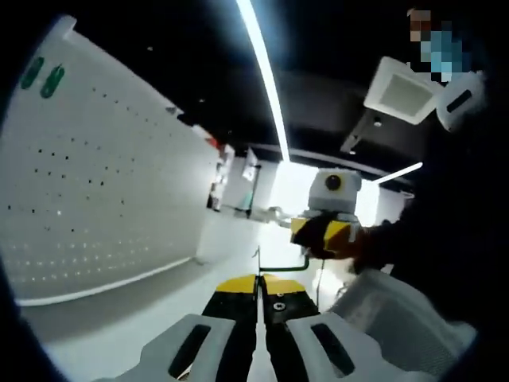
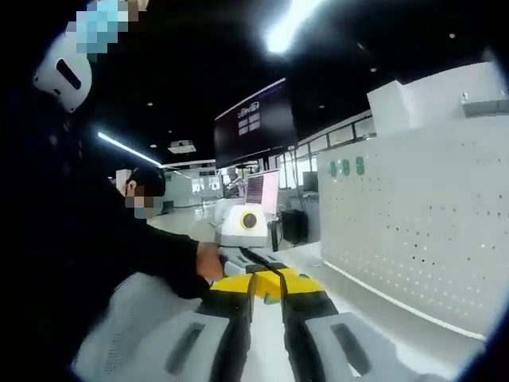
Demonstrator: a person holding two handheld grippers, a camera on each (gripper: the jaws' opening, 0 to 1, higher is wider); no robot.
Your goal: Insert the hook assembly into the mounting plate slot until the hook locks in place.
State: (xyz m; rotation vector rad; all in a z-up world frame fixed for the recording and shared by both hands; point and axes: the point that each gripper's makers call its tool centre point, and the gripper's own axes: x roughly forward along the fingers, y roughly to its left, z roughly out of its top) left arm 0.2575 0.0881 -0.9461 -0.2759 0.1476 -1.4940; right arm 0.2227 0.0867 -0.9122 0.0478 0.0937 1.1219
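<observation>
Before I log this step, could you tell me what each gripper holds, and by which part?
The left gripper is shut on the green hook, pinching its thin wire shank. The right gripper looks nearly closed; any hold cannot be told.

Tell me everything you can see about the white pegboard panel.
The pegboard panel is a large white sheet, seemingly metal or plastic, dotted with rows of small holes. It stands upright on the white table, its bottom edge meeting the surface. Green oval marks sit near its top. In the right gripper view it fills the right side. Neither gripper touches it.
</observation>
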